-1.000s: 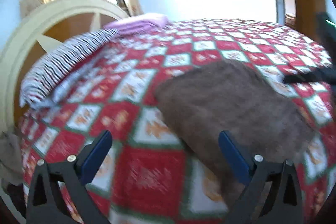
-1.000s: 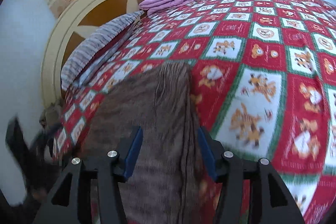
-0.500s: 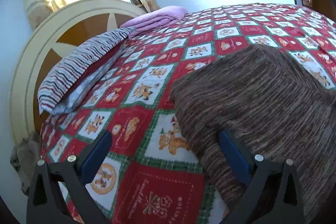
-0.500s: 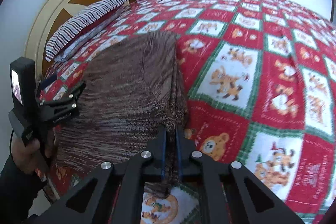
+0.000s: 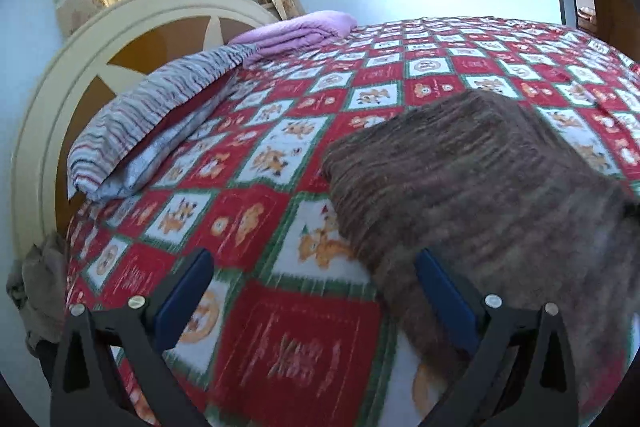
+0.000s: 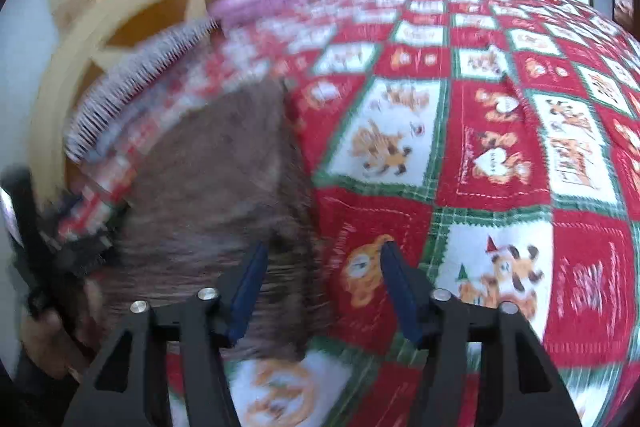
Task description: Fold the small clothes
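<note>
Since half a second earlier, when they were pinched together on the near edge of the brown knitted garment (image 6: 208,195), the jaws of the right tool (image 6: 320,287) have just been opening and are now parted about halfway; that edge lies between and beneath them without being pressed by either pad. One garment is counted, spread flat on the bed's red, white and green patchwork quilt (image 6: 500,147). From the right tool it extends ahead and to the left; from the left tool (image 5: 316,303) it lies ahead and to the right, its near edge passing just inside the right-hand blue finger (image 5: 444,303). The left tool is held wide open, with only quilt between its fingers. Both tools are angled downward toward the bed. One striped pillow (image 5: 160,115) and one folded lilac blanket (image 5: 296,35) are seen far ahead to the left, against one rounded headboard (image 5: 132,31). One hand (image 6: 44,335), gripping the left tool's handle, is shown blurred at the left edge of the right view.
</note>
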`<state>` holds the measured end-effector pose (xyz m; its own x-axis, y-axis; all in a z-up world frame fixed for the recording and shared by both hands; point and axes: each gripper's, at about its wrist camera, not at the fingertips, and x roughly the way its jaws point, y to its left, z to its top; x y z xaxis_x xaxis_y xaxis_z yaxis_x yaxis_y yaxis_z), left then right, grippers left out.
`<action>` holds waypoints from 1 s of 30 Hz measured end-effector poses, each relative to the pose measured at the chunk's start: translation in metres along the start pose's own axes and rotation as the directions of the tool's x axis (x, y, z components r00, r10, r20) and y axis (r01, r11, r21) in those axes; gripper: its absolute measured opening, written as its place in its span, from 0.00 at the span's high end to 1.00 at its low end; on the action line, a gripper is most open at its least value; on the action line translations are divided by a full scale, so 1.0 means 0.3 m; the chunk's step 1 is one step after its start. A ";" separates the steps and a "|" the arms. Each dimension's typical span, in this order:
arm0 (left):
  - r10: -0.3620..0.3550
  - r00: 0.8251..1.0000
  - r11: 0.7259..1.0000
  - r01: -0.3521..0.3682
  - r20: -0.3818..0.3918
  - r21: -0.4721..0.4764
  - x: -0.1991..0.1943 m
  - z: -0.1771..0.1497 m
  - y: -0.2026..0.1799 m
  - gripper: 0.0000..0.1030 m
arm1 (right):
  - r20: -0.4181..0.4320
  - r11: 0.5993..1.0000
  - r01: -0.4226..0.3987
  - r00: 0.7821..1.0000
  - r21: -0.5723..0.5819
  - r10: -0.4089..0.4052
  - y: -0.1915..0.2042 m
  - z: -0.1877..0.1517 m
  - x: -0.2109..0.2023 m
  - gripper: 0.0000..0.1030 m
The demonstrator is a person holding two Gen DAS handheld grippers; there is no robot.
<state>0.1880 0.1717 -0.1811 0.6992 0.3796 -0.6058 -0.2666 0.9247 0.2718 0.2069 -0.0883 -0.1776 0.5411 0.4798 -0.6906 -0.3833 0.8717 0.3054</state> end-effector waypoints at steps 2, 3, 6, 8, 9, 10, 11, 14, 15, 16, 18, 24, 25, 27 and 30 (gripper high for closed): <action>-0.045 0.999 0.999 0.046 0.018 -0.022 -0.070 -0.015 0.027 0.00 | 0.061 0.998 0.036 0.998 -0.042 -0.034 0.056 -0.016 -0.083 0.42; -0.059 0.998 0.998 0.059 0.028 -0.025 -0.099 -0.022 0.036 0.00 | 0.087 0.997 0.038 0.996 -0.063 -0.033 0.087 -0.025 -0.119 0.42; -0.070 0.995 0.997 0.071 0.078 -0.008 -0.192 -0.034 0.044 0.00 | 0.152 0.990 0.047 0.988 -0.131 -0.026 0.185 -0.050 -0.203 0.42; -0.087 0.990 0.996 0.089 0.107 -0.013 -0.240 -0.033 0.052 0.00 | 0.181 0.983 0.053 0.983 -0.176 -0.021 0.245 -0.063 -0.236 0.42; -0.098 0.988 0.995 0.101 0.116 -0.019 -0.253 -0.029 0.057 0.00 | 0.191 0.978 0.055 0.982 -0.200 -0.016 0.276 -0.069 -0.252 0.42; -0.108 0.987 0.994 0.111 0.122 -0.024 -0.267 -0.026 0.061 0.00 | 0.196 0.975 0.057 0.980 -0.213 -0.015 0.295 -0.074 -0.264 0.42; -0.115 0.985 0.992 0.120 0.131 -0.029 -0.281 -0.022 0.063 0.00 | 0.203 0.973 0.061 0.979 -0.224 -0.015 0.315 -0.079 -0.277 0.42; -0.131 0.979 0.990 0.137 0.153 -0.030 -0.314 -0.017 0.066 0.00 | 0.222 0.971 0.062 0.975 -0.232 -0.010 0.346 -0.086 -0.309 0.42; -0.132 0.979 0.990 0.138 0.156 -0.029 -0.321 -0.018 0.065 0.00 | 0.227 0.971 0.063 0.974 -0.229 -0.009 0.347 -0.089 -0.317 0.42; -0.135 0.978 0.990 0.141 0.159 -0.027 -0.326 -0.017 0.066 0.00 | 0.231 0.972 0.063 0.973 -0.224 -0.010 0.349 -0.090 -0.325 0.42; -0.140 0.976 0.989 0.148 0.165 -0.032 -0.338 -0.018 0.070 0.00 | 0.236 0.975 0.061 0.972 -0.215 -0.009 0.349 -0.095 -0.337 0.42; -0.145 0.974 0.986 0.156 0.177 -0.051 -0.361 -0.014 0.078 0.00 | 0.246 0.976 0.066 0.969 -0.206 -0.014 0.354 -0.114 -0.360 0.42; -0.147 0.973 0.986 0.158 0.179 -0.052 -0.364 -0.015 0.078 0.00 | 0.245 0.977 0.066 0.969 -0.204 -0.014 0.355 -0.116 -0.361 0.42; -0.148 0.972 0.986 0.159 0.183 -0.047 -0.373 -0.015 0.073 0.00 | 0.244 0.977 0.065 0.970 -0.205 -0.013 0.359 -0.121 -0.367 0.42; -0.151 0.970 0.986 0.162 0.192 -0.044 -0.388 -0.014 0.068 0.00 | 0.251 0.975 0.067 0.968 -0.210 -0.013 0.365 -0.127 -0.381 0.42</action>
<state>0.0985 0.1465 -0.1081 0.8455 0.2229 -0.4852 -0.1783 0.9744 0.1370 0.0746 -0.0515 -0.0903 0.7167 0.4783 -0.5075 -0.4943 0.8618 0.1140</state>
